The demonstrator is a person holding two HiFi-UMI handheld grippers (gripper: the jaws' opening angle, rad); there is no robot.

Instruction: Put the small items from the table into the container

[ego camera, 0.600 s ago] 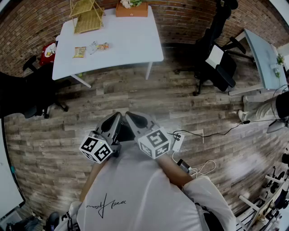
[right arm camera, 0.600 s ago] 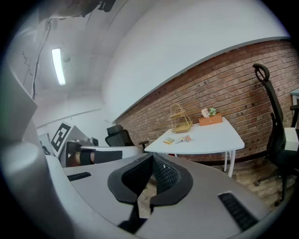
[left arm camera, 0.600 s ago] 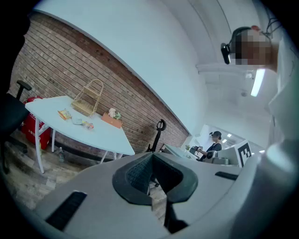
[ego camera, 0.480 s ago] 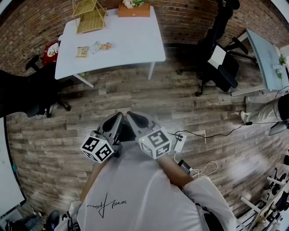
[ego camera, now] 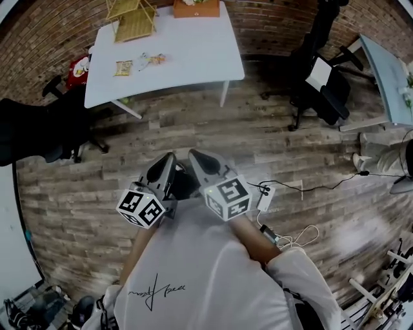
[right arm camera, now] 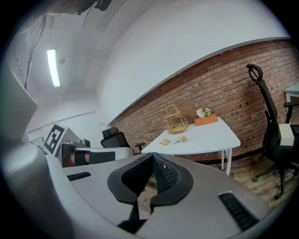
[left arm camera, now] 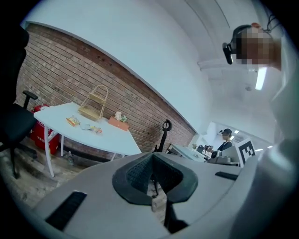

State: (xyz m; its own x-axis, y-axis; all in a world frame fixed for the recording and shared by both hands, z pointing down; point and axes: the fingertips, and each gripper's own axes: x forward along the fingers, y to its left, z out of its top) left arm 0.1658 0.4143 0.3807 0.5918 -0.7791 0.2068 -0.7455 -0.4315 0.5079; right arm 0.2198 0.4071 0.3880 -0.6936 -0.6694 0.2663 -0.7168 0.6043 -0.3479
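Head view is showing the grey left gripper [ego camera: 169,157] and grey right gripper [ego camera: 193,155] hovering by the person's chest, their fingers pressed together and holding nothing. Well beyond, small crinkly snack packets [ego camera: 123,67] are lying near the white worktop's [ego camera: 193,58] left edge, before the yellow wire basket [ego camera: 132,19]. They are probably light and slippery, so pinching a sealed edge seems best.

Table [ego camera: 193,55] top smooth matt white, floor [ego camera: 271,142] grained wood planks, wall [ego camera: 55,29] rough brick, basket [ego camera: 134,22] thin yellow wire, shirt [ego camera: 206,271] white cloth, left gripper [left arm camera: 153,170] and right gripper [right arm camera: 152,168] matt grey plastic.
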